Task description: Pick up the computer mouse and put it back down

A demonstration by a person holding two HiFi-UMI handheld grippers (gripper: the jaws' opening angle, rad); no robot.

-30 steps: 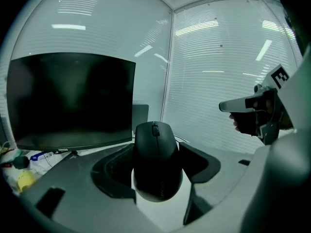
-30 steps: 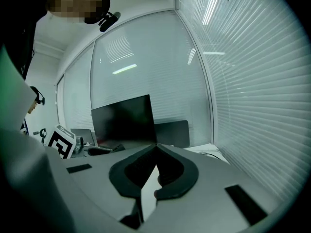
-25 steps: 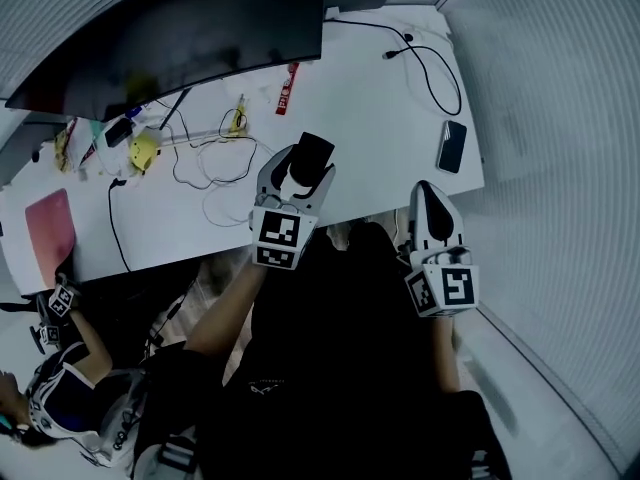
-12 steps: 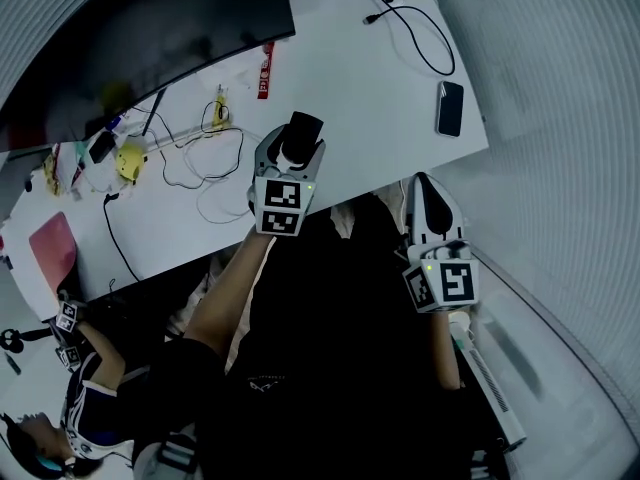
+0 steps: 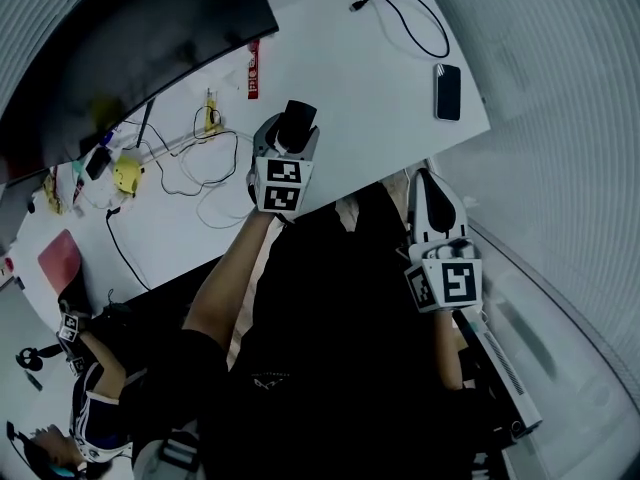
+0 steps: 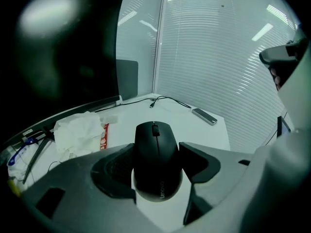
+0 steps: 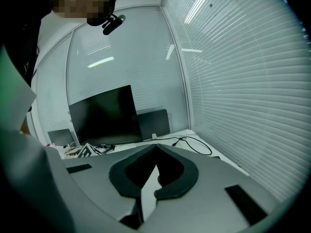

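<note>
The left gripper [image 5: 288, 140] is reaching out over the near edge of the white desk [image 5: 370, 118], and its jaws are closing on the flanks of the black computer mouse [image 6: 156, 154]. In the left gripper view the dark pads are sitting against the mouse's two sides at about its widest part. The scroll wheel is pointing away toward the far side and the printed tail end is facing the camera. White desk is showing under and beyond the mouse, but I cannot tell whether its underside is touching the surface or hanging just clear of it.

The right gripper [image 5: 428, 196] is idling to the right, off the desk's near edge above the person's lap. Its jaw tips are meeting with nothing between them.

Judging by its look, the mouse is going to handle as a light, stiff plastic shell. It is smooth and rounded, so it is likely to squirt forward or back if squeezed on the tapering ends. The side walls at mid-length are the place to hold it (where the pads are sitting now), staying off the buttons and wheel on top. Moderate pressure should be doing the job, and a level, gentle set-down is sparing the underside a knock.

A phone [image 5: 448, 91] is lying far right on the desk, well apart from the mouse. A looped black cable [image 5: 415, 18] is running beyond it, and a dark monitor [image 5: 130, 38] is standing along the far left.
</note>
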